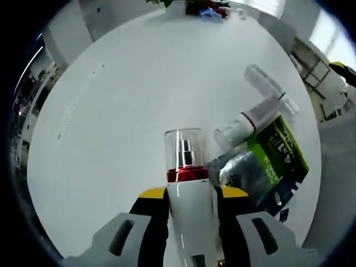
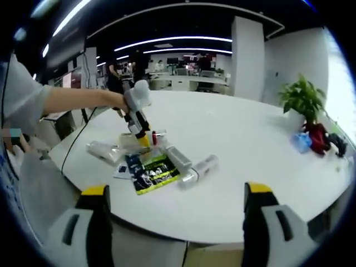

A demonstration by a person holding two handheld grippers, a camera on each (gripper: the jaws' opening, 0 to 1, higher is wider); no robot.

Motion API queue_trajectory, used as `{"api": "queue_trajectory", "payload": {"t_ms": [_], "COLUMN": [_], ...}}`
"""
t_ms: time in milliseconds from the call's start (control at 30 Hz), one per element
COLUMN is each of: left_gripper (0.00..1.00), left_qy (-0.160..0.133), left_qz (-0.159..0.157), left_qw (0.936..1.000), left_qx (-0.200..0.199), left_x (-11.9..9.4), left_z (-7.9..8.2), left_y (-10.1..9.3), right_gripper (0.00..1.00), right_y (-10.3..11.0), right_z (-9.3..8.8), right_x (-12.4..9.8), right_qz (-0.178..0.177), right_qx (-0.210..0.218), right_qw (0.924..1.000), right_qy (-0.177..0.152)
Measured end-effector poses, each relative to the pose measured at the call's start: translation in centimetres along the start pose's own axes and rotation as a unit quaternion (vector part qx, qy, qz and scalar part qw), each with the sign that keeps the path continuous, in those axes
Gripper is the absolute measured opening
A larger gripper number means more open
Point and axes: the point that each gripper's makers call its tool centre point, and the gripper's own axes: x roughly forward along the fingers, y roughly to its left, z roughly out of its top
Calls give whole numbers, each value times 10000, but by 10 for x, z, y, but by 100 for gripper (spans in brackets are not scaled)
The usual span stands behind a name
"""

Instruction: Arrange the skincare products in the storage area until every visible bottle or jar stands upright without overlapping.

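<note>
In the left gripper view, the left gripper [image 1: 191,207] is clamped on a white spray bottle [image 1: 189,194] with a red collar and clear cap; the bottle's long axis runs from 6 toward 12 o'clock, straight out along the jaws over the bare white worktop [image 1: 128,94]. At 2 o'clock from it lie a toppled white tube bottle [image 1: 253,119] and a clear-capped bottle [image 1: 270,86], both on their sides and slanted, resting against a green-and-black packet [image 1: 281,153] with a silvery pouch [image 1: 242,172] just beside the held bottle. Open worktop at 10 to 12 o'clock looks like the free spot for standing it up. In the right gripper view, the right gripper [image 2: 175,208] has its jaws wide apart and holds nothing; the cluster lies at 11 o'clock, well apart, where the left gripper [image 2: 139,125] meets it, with a fallen bottle [image 2: 197,169] nearest. A potted plant [image 2: 303,100] stands at 2 o'clock, out of the way.
</note>
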Motion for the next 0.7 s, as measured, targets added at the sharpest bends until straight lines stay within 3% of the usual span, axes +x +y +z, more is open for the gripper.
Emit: {"api": "queue_trajectory", "payload": {"t_ms": [233,367,467,600,700], "left_gripper": [27,27,26,26,26], "left_qy": [-31,-53,-78,-204,-496], "left_qz": [-58,107,229,314,432], "left_qw": [9999,9996,9997,9991,9975], "left_qx": [-81,-263,-77,-215,-250], "left_x": [2,2,1,-2,-10], "left_z": [0,0,-1,-3,0], "left_y": [3,7,6,12,16], "right_gripper": [100,100,100,100,100], "right_y": [2,2,2,4,6], "right_z": [-1,0,0,-1,1], "right_x": [1,1,1,2,4], "right_qz": [34,37,36,102,145], "right_qx": [-4,-11,-11,-73,-84], "right_qw": [10000,10000,10000,9999,9999], "right_qy": [11,-6,4,38,20]}}
